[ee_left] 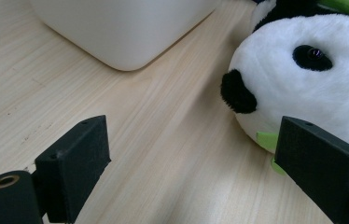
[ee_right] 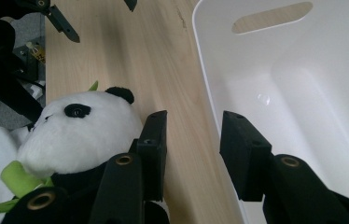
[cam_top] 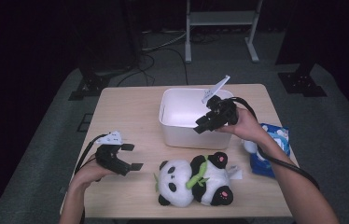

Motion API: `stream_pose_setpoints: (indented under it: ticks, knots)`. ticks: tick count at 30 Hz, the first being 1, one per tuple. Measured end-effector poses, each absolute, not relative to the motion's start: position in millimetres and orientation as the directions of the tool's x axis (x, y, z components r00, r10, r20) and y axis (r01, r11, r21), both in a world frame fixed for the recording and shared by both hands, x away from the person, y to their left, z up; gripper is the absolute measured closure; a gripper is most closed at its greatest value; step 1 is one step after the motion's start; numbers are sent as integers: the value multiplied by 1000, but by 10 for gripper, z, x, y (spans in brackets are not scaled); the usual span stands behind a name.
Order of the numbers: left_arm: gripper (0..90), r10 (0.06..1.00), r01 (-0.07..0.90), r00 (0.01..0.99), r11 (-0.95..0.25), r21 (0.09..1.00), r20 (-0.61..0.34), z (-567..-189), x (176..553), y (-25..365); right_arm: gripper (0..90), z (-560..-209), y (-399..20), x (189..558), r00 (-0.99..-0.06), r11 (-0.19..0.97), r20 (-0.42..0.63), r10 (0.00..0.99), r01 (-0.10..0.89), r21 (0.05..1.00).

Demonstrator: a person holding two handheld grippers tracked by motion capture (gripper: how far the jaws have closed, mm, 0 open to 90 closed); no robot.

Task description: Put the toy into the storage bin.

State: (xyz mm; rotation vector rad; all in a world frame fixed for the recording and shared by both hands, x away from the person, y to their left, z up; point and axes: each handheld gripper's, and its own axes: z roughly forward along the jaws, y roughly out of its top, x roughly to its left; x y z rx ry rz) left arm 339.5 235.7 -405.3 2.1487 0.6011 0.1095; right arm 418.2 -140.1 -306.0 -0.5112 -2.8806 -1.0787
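High view: right gripper (cam_top: 204, 125) seemingly empty over bin (cam_top: 178, 135).

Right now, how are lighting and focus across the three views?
High view: dim, black surroundings, the pale wooden table lit. Left gripper view: bright; its near black jaws look soft, the plush black-and-white panda sharp. Right gripper view: the white plastic bin is evenly bright, without harsh glare.

Left matte-black two-fingered gripper (cam_top: 132, 157): white-grey three-cornered plate on top, thin black cable looping off its rear. Fingers (ee_left: 72, 163) are blocky, foam-faced pads with brass-ringed screw holes. Right matte-black two-fingered gripper (cam_top: 200, 126): same build, thicker black cable along the forearm. Both forearms bare, sleeveless.
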Motion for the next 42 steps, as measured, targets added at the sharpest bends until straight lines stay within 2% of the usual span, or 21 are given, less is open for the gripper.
stream_pose_setpoints:
  ticks: [12,25,42]
  knots:
    - [89,463,389,875,-494,777,-144,-4071,3394,2362,586,-3043,-1432,4016,-952,701,154,263,298,648]
    - [89,465,398,872,-496,772,-151,-4093,3396,2356,534,-3209,-1472,3725,-958,714,197,208,286,639]
    - [89,456,389,878,-502,772,-145,-4077,3383,2352,510,-3330,-1422,3340,-967,742,221,124,238,626]
